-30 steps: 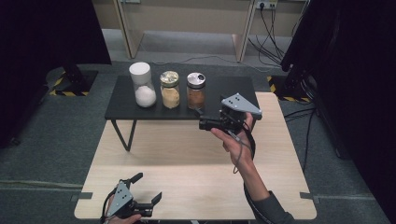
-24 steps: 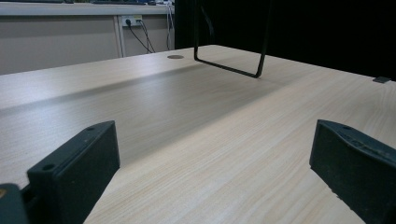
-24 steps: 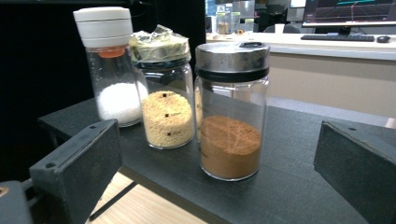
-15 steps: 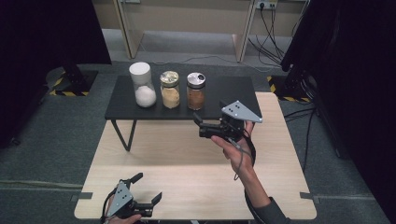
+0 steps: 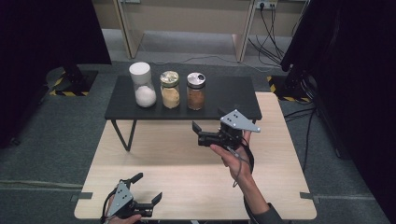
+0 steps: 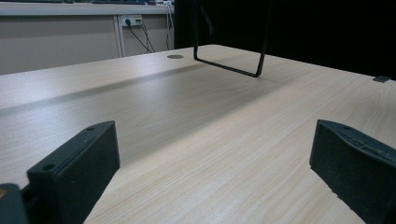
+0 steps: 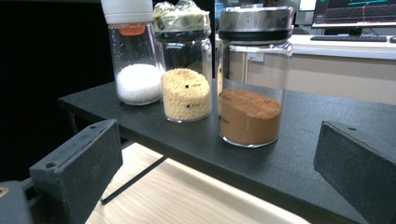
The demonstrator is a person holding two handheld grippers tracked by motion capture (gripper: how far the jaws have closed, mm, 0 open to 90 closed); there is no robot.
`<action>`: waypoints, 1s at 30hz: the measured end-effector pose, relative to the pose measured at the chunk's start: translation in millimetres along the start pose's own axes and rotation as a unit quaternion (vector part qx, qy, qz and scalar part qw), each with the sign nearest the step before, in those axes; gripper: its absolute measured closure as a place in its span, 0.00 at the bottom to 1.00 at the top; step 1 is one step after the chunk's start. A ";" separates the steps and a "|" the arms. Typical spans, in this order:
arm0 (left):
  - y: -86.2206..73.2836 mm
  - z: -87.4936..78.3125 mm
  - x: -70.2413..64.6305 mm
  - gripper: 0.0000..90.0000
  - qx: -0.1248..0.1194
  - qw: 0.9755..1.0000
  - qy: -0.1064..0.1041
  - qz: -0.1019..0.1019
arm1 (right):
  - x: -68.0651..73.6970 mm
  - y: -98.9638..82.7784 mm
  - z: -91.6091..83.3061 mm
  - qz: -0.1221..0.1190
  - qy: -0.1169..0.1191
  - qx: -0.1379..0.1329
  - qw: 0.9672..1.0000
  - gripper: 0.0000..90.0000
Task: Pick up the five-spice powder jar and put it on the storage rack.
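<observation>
The right gripper (image 5: 201, 128) hung above the table (image 5: 280, 186), its jaws spread wide and empty, aimed toward 11 o'clock at the jars on the black shelf (image 5: 233, 93). The brown jar (image 5: 195, 91) stood nearest it, just beyond the shelf's front edge; in the right gripper view the brown jar (image 7: 252, 79) sat between the two jaws, apart from both. At its 9 o'clock stood the yellow jar (image 5: 170, 89), close beside, and further on the white jar (image 5: 142, 85). The left gripper (image 5: 147, 191) lay at the table's 7 o'clock corner, jaws also apart and holding nothing, well away from the jars.
</observation>
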State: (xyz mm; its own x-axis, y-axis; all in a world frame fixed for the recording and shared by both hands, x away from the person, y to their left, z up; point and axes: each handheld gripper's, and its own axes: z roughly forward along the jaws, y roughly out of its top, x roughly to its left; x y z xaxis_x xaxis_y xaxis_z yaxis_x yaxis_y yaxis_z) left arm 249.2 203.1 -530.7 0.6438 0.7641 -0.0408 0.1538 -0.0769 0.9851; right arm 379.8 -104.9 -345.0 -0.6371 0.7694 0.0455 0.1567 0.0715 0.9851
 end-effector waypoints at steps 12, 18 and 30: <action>0.1 0.0 -0.2 0.01 -0.001 1.000 0.000 0.000 | 6.1 -10.0 -4.8 -0.002 0.009 -0.003 1.000 0.02; 0.1 0.0 -0.1 0.01 -0.001 1.000 0.000 0.000 | 10.4 -18.2 -6.8 -0.003 0.012 -0.004 1.000 0.02; 0.1 0.0 0.2 0.01 -0.001 1.000 0.001 0.000 | 20.0 -38.9 -12.0 -0.008 0.021 -0.007 1.000 0.02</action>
State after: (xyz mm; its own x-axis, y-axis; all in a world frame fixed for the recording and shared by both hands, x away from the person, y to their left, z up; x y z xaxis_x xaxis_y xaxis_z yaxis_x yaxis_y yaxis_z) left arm 249.3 203.2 -530.7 0.6429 0.7648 -0.0413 0.1531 -0.0755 0.9853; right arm 351.9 -99.9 -380.4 -0.6701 0.7414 0.0363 0.1361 0.0746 0.9879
